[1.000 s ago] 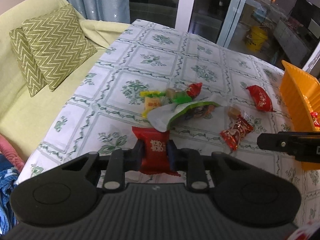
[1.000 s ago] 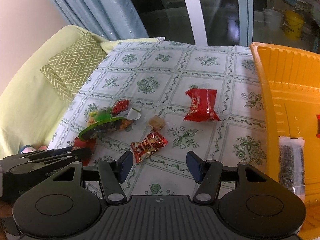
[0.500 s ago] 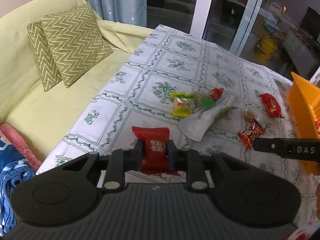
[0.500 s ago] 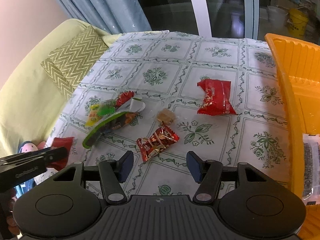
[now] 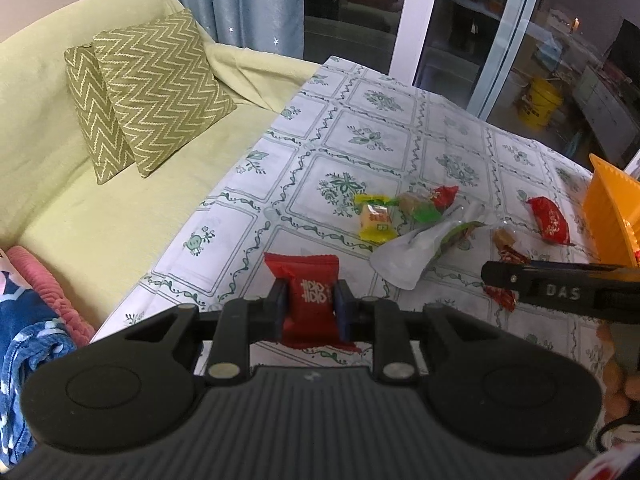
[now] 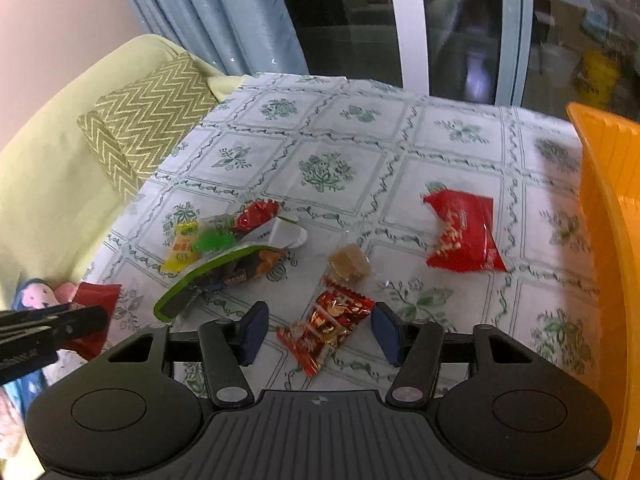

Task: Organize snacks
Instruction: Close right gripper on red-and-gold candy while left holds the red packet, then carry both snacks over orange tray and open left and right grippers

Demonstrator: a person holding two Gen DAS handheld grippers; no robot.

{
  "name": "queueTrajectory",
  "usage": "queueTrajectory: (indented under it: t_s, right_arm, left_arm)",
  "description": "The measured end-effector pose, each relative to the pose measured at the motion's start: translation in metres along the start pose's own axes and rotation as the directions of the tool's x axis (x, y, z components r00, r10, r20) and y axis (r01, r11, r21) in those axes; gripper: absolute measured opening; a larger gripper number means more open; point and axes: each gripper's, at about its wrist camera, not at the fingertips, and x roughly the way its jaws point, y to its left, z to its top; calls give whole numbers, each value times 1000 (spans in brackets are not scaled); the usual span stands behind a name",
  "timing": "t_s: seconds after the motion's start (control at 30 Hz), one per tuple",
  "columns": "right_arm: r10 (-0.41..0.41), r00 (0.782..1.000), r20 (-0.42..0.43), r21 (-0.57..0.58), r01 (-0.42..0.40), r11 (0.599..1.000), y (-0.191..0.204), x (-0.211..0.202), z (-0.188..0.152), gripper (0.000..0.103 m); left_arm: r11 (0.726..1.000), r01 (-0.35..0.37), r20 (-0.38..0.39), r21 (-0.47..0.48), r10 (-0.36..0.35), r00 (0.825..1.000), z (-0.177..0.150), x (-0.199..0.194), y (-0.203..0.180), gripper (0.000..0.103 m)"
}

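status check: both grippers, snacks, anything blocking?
Left gripper shut on red snack packet, lifted. Right gripper open, straddling shiny red candy. Orange bin at right; nothing blocking.

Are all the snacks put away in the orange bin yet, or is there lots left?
Not yet. A bit of red shows inside the orange bin, probably a snack already in. The left tongs grip a red packet; the right tongs are open around a shiny red candy. The big red packet, brown candy and green pouch pile wait on the tablecloth.

zigzag cushions [image 5: 148, 92] on sofa [image 5: 80, 208] | star curtain [image 5: 240, 4] | yellow bucket [image 5: 538, 102] behind glass door [image 5: 460, 20]
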Motion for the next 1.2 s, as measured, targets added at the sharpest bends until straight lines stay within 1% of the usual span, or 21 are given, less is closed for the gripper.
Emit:
queueTrajectory:
  t_s: [0.03,0.17,0.23,0.27,0.4,0.6,0.8,1.2]
  right_arm:
    - [-10,1000,6,-22,10,1000,3,1,0,46]
    - [-40,999,17,-96,42,995,11,4,-4,42]
    - [-60,998,27,-135,63,989,14,5,-8,34]
    - [-69,997,33,-155,74,985,15,5,-9,32]
    - [-68,997,45,-190,75,979,12,4,-13,26]
    - [-38,999,32,-209,44,977,8,1,-14,25]
    - [9,999,37,-204,-1,979,6,-12,-15,25]
    - [145,988,57,-154,-135,979,-6,-67,-17,24]
  left_arm:
    - [1000,-1,1,1,1,1000,0,0,0,22]
    - [1000,-5,1,-2,5,1000,0,-2,-1,22]
    - [1000,-9,1,-2,9,1000,0,-2,-1,22]
    - [1000,-10,1,-3,10,1000,0,-3,-1,22]
    - [1000,-17,2,-8,17,1000,-2,-5,-2,22]
    - [1000,-26,6,-6,26,1000,-4,-9,-7,22]
    - [999,-38,14,-5,38,999,-8,-17,-14,22]
    - [999,-39,44,14,38,998,-10,-43,-39,22]
